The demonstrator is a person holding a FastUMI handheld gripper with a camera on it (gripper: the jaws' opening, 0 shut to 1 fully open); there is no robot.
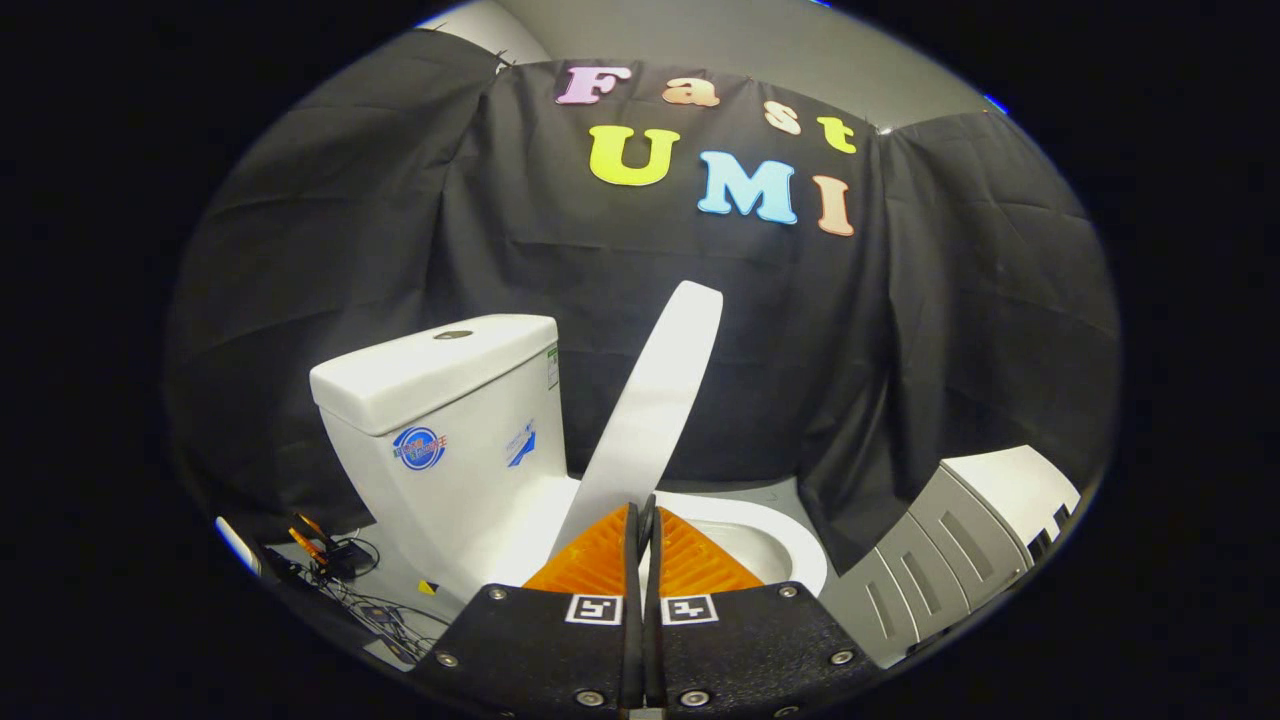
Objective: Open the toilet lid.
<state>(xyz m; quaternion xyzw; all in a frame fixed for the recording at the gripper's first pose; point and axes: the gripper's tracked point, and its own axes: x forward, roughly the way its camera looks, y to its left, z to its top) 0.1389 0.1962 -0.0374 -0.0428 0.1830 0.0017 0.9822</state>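
Observation:
A white toilet stands just ahead, its tank (pixel 440 420) to the left and the open bowl rim (pixel 790 550) to the right. The white toilet lid (pixel 655 400) is raised, seen nearly edge-on, slanting up from just behind my fingertips and leaning away from the tank. My gripper (pixel 645 510) is shut, with only a thin dark slit between its fingers (pixel 600 555) and nothing white in it. The lid's lower end is hidden behind the left finger, so I cannot tell whether it rests on the fingers.
A grey and white ribbed unit (pixel 960 540) stands close on the right of the bowl. Cables and small devices (pixel 340 570) lie on the floor left of the tank. Black cloth walls close in behind the toilet.

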